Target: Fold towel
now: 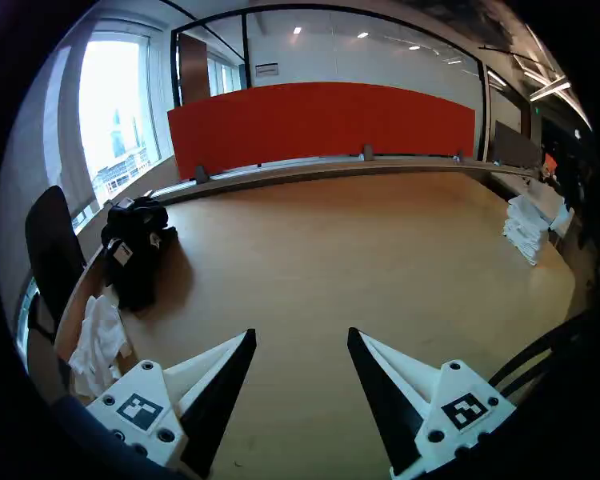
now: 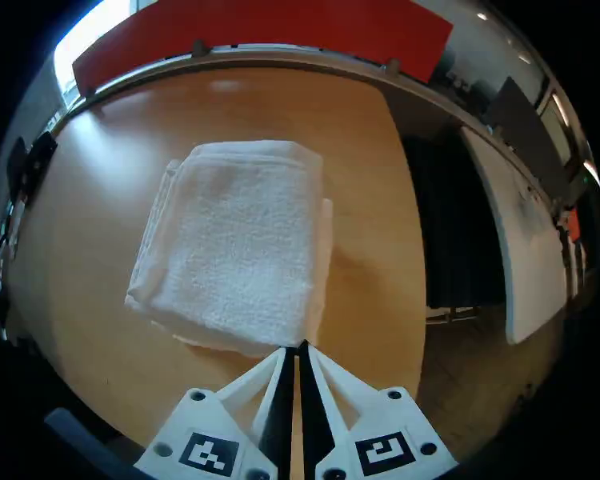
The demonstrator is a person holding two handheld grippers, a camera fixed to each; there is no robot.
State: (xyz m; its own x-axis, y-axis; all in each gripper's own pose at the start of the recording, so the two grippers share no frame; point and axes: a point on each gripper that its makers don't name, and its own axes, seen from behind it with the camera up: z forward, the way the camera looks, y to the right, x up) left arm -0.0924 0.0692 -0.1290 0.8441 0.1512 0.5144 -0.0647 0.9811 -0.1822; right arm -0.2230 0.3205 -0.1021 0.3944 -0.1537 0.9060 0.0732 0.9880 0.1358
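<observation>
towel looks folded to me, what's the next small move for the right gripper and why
Probably ease the right gripper back from the towel. The towel already lies as a neat folded rectangle on the table, the gripper's fingers are closed at its near edge, and the left gripper hangs open over bare wood.

Towel [image 2: 236, 240] on table [image 2: 84, 240], right gripper [image 2: 298, 352] seemingly touching

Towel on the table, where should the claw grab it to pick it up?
Grab the near edge of the towel, coming in low from the side of the right claw. It's a thick, flat folded stack on the table, and that edge lies just ahead of the shut claw, so open first and pinch all layers.
</observation>
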